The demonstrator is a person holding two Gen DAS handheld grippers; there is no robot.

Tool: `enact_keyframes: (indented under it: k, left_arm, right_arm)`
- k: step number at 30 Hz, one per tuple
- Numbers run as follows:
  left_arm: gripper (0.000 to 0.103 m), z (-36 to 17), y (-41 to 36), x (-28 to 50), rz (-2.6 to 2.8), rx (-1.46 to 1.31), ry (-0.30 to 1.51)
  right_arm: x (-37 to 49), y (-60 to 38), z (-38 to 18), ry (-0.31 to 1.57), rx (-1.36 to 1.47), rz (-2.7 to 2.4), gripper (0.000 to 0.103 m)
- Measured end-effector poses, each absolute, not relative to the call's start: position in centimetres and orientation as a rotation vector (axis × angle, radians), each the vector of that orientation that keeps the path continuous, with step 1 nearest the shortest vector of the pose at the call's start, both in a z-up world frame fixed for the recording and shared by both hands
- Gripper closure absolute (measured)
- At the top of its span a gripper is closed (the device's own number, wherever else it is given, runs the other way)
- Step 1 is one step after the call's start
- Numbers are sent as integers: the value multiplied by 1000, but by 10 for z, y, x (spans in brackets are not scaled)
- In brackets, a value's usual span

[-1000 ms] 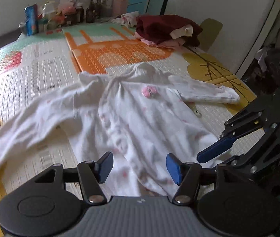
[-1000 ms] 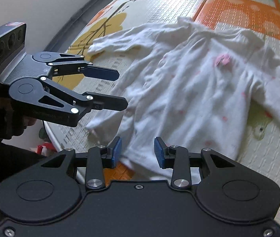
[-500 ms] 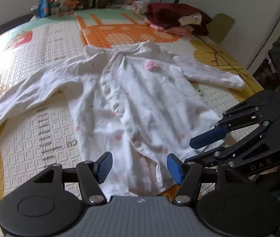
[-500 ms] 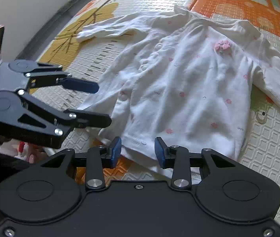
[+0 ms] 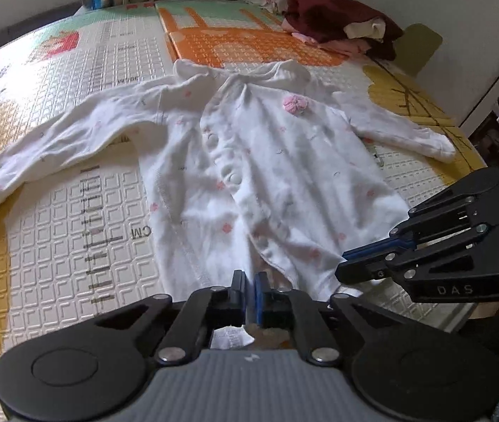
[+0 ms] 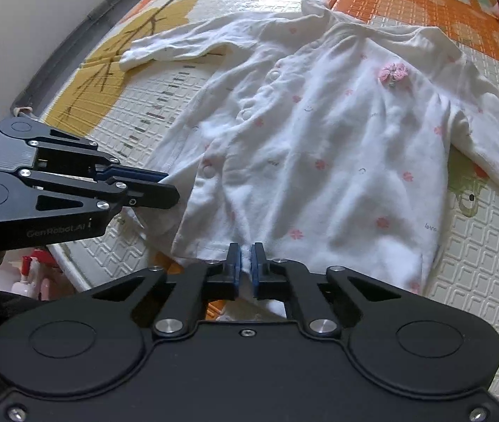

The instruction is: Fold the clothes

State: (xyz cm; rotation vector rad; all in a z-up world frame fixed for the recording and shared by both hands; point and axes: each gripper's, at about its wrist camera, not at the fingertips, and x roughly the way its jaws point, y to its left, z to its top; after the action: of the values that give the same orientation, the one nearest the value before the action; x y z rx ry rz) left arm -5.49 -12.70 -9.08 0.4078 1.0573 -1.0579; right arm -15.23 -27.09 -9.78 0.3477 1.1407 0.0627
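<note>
Soft white baby garment (image 5: 270,176), crocheted pink flower (image 5: 293,103), embossed foam mat (image 5: 73,246)

Left gripper (image 5: 249,293): black linkage arms, blue pads on the fingers (image 5: 259,297), silver pivot screws, two round black discs on a ribbed grey housing. Right gripper (image 6: 245,267): the same black arms and blue pads, smooth black housing with corner screws. Side plates bear pale lettering: "DAS", "GenRobot.AI".
</note>
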Motion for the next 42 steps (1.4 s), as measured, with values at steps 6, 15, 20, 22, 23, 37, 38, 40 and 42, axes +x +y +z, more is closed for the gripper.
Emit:
enact_keyframes:
  k: [6, 15, 20, 22, 23, 37, 38, 40, 42]
  left_arm:
    - [97, -71, -127, -53, -1084, 446, 1061]
    - [96, -82, -138, -58, -1126, 637, 1118]
    - [91, -97, -143, -56, -1110, 697, 1151]
    - [82, -97, -144, -53, -1111, 699, 1156]
    - [78, -96, -143, -51, -1109, 692, 1160]
    - [39, -57, -147, -29, -1156, 399, 1084]
    - [39, -59, -151, -27, -1149, 379, 1082]
    - [45, -64, -156, -25, -1155, 343, 1094]
    - [48, -72, -161, -26, -1170, 318, 1116]
  right_arm:
    - [-156, -274, -69, 1122, 362, 136, 99]
    - [-147, -267, -74, 1234, 320, 242, 99]
    - [-139, -268, -96, 1324, 320, 228, 95]
    - [-138, -270, -99, 1338, 337, 218, 93]
    - [-137, -272, -99, 1339, 344, 214, 91]
    - [-141, -315, -50, 1161, 468, 104, 81]
    - [-140, -318, -52, 1159, 480, 82, 87]
    - [-140, -325, -59, 1162, 516, 43, 89]
    - [-141, -330, -68, 1167, 536, 10, 90]
